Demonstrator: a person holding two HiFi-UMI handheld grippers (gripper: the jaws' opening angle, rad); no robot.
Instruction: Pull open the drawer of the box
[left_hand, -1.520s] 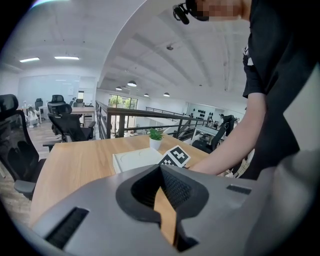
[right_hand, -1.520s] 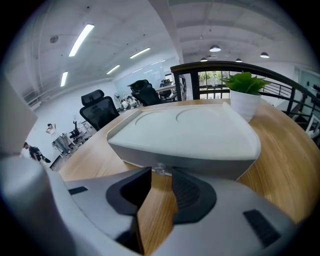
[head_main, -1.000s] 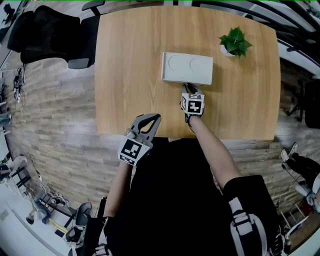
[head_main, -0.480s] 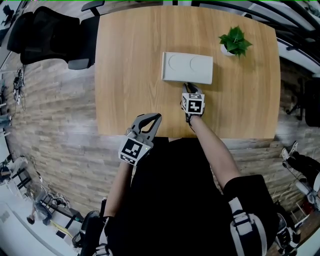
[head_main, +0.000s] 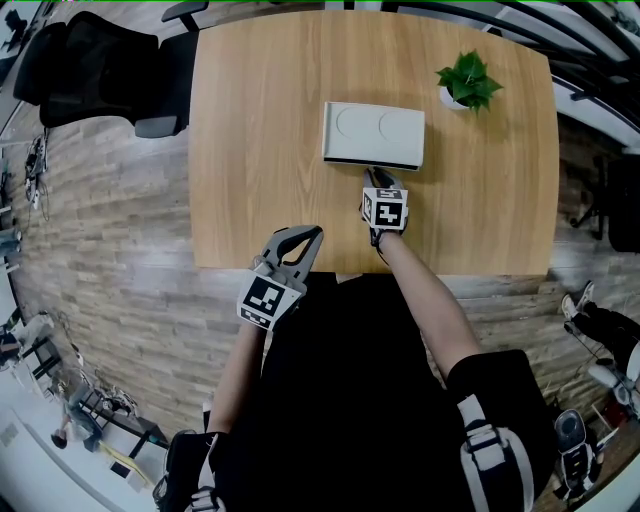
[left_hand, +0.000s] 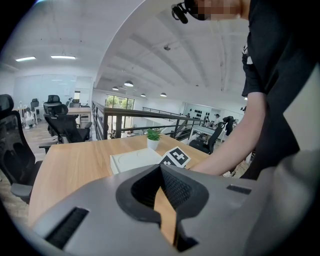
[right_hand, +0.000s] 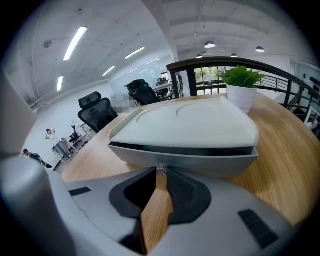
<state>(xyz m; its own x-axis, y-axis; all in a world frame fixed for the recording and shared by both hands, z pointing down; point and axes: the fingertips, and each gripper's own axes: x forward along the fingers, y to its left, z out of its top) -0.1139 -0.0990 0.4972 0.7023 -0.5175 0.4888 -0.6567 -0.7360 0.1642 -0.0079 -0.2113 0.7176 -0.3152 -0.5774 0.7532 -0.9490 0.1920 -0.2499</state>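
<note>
A flat white box (head_main: 374, 133) lies on the wooden table (head_main: 250, 150), right of its middle. In the right gripper view the box (right_hand: 185, 125) fills the picture, and its grey drawer front (right_hand: 200, 161) stands slightly out under the lid, with a dark gap above it. A small clear knob (right_hand: 161, 170) on that front sits between the tips of my right gripper (right_hand: 161, 175), which is shut on it. Seen from the head view, the right gripper (head_main: 377, 178) touches the box's near edge. My left gripper (head_main: 314, 233) hangs shut and empty over the table's near edge.
A small potted plant (head_main: 468, 82) stands on the table behind the box to the right. Black office chairs (head_main: 90, 60) stand off the table's far left corner. The person's body is against the near edge. Bare wood lies left of the box.
A thin dark line now shows along the box's near edge in the head view. Both grippers have hardly moved.
</note>
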